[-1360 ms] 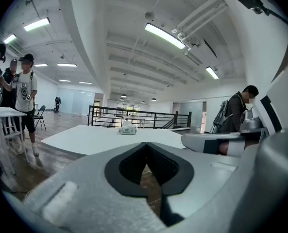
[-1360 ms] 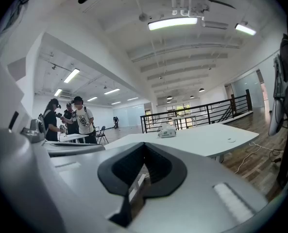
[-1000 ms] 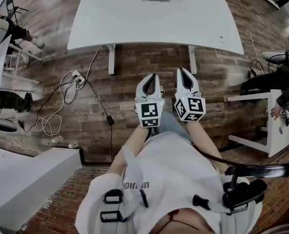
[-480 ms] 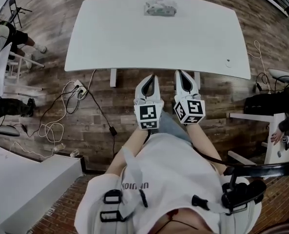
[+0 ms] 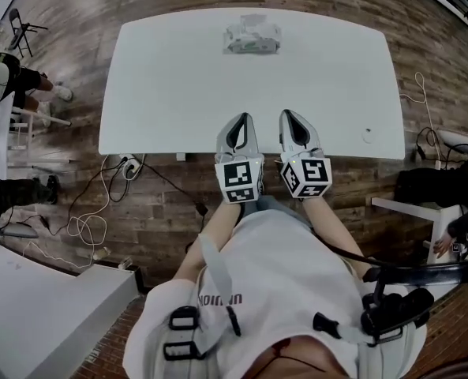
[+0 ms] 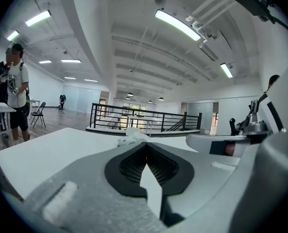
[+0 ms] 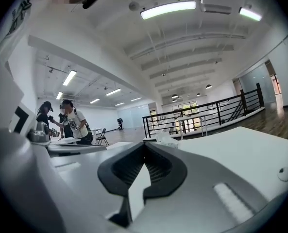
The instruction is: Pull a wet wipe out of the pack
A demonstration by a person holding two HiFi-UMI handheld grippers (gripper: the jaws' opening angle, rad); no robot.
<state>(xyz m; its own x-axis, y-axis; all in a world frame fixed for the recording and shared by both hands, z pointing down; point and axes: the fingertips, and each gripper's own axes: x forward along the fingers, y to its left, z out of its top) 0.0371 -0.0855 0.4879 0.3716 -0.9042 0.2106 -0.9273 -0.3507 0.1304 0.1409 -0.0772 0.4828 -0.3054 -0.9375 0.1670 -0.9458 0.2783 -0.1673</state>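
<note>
**Nothing pulled yet: both claws shut and empty, short of the pack**

The wet wipe pack (image 5: 252, 38) lies unopened by any tool, on the far side of the white bench (image 5: 170, 93), close to its far edge and about midway along. The left claw (image 5: 240, 121) and the right claw (image 5: 291, 117) sit side by side just over the near edge, each pinched fully together with nothing in it. Both point level across the top towards the pack, which is well apart from them. By my reckoning the whole job is left: reach across, pin the pack, open a claw and draw a wipe out.

Something pale and crumpled stands up from the pack's top, but it is too small to say whether it is a wipe's tip.

Between claws and pack the bench top is bare, so there is room for a straight run. A small round thing (image 5: 367, 135) sits near the right front corner, out of the way. The pack's closeness to the far edge is the worry; a shove could send it over.
</note>
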